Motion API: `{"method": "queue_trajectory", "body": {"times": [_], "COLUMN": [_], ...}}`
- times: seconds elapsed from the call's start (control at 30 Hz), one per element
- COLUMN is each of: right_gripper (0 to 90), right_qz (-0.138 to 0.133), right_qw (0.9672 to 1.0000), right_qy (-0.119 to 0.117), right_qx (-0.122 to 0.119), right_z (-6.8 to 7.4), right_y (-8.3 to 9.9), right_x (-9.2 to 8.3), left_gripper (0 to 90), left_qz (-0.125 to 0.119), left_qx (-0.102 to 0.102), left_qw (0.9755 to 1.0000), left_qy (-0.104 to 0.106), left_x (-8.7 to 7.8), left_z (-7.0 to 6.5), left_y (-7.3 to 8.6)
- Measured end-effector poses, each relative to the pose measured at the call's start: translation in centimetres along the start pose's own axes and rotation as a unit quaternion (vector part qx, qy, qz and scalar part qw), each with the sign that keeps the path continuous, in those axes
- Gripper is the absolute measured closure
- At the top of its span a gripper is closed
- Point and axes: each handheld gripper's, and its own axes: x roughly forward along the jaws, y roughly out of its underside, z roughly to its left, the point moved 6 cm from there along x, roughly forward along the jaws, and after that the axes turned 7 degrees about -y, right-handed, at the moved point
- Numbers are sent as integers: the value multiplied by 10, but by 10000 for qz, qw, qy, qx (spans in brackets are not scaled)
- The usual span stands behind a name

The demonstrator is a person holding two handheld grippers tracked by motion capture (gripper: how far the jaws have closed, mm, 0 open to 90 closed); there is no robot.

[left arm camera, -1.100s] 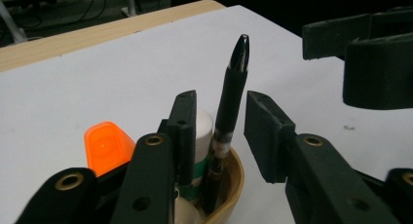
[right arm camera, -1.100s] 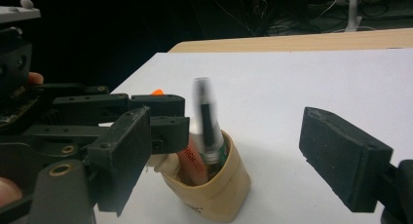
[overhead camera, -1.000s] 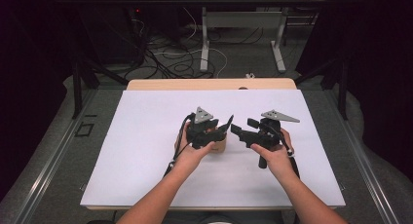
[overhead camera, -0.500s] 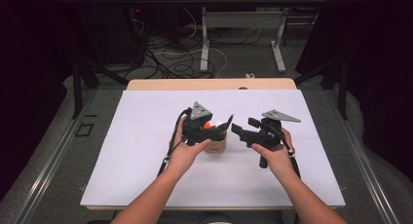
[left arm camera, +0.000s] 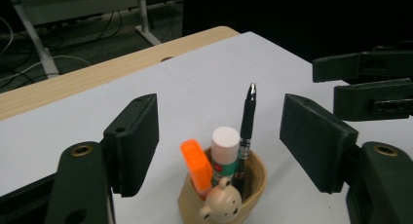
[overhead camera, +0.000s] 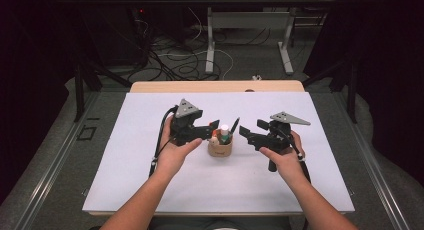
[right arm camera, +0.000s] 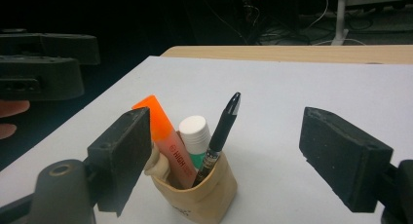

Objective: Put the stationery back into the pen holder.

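Pen holder (overhead camera: 220,149) stands mid-desk (overhead camera: 125,180) between both claws, holding highlighter (left arm camera: 196,166), glue stick (left arm camera: 225,147) and pen (left arm camera: 247,126). Left claw (left arm camera: 219,136), just opening, gapes empty; right claw (right arm camera: 243,151) gapes too. A careless sweep could topple the light cup.

A small tan pen cup (overhead camera: 220,149) stands upright on the white desk (overhead camera: 125,140), near the middle and a little toward the near edge. A round bear face decorates its left side. Three things stand in it, each leaning slightly: an orange highlighter (left arm camera: 197,166) with its cap up, a glue stick (left arm camera: 225,151) with a white cap, and a black pen (left arm camera: 246,128), the tallest, tip pointing up.
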Motion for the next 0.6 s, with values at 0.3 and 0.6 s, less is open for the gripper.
{"method": "queue_trajectory", "body": {"times": [0.3, 0.6], "right_gripper": [187, 164], "right_qz": [8, 44], "right_qw": [9999, 9993], "right_qy": [58, 334], "right_qx": [-95, -143], "right_z": [-3, -22], "right_y": [-2, 4], "right_x": [-7, -17], "left_gripper": [139, 26], "left_qz": [-69, 61], "left_qx": [-378, -678], "left_qw": [9987, 9958], "left_qy": [-320, -612], "left_x": [-16, -26], "left_z": [31, 63], "left_y": [8, 32]}}
